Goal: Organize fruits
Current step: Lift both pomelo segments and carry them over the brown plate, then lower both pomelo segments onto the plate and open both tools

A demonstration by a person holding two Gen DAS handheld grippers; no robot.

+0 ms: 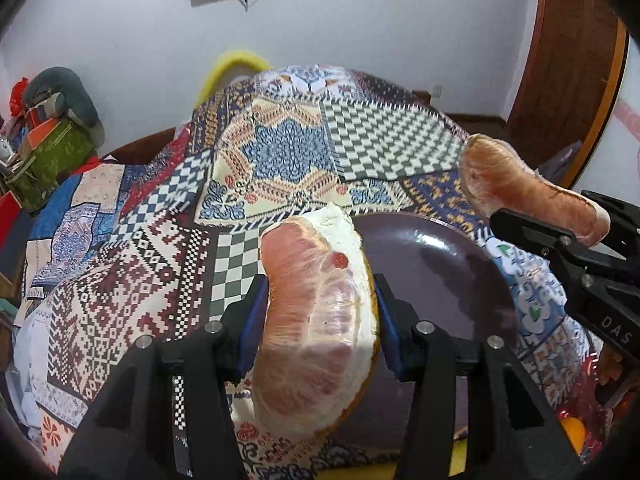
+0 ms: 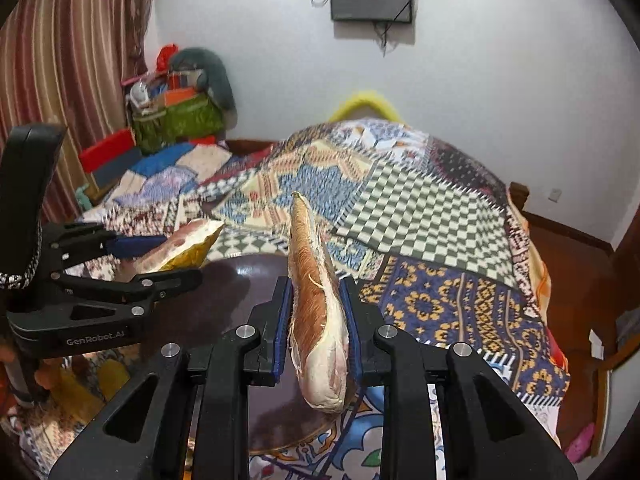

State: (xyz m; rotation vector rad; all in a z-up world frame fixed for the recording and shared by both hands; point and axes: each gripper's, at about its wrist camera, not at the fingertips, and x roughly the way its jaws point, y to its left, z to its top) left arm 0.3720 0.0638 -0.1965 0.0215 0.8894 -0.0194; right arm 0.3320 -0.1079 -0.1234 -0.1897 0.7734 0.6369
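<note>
My left gripper [image 1: 320, 304] is shut on a big pink pomelo piece [image 1: 316, 320] with white pith and yellow rind, held above the left part of a dark purple plate [image 1: 432, 264]. My right gripper [image 2: 318, 320] is shut on a thinner peeled pomelo segment [image 2: 316, 312], held on edge above the same plate [image 2: 240, 292]. In the left wrist view the right gripper [image 1: 560, 236] and its segment [image 1: 516, 184] hang over the plate's right rim. In the right wrist view the left gripper [image 2: 160, 256] and its piece [image 2: 180, 252] are at left.
The plate lies on a bed covered with a patchwork quilt [image 1: 280, 152]. An orange fruit [image 1: 574, 430] shows at the lower right edge of the left wrist view. Bags and clutter [image 2: 176, 112] pile at the far left by a striped curtain. A wooden door [image 1: 560, 80] stands at right.
</note>
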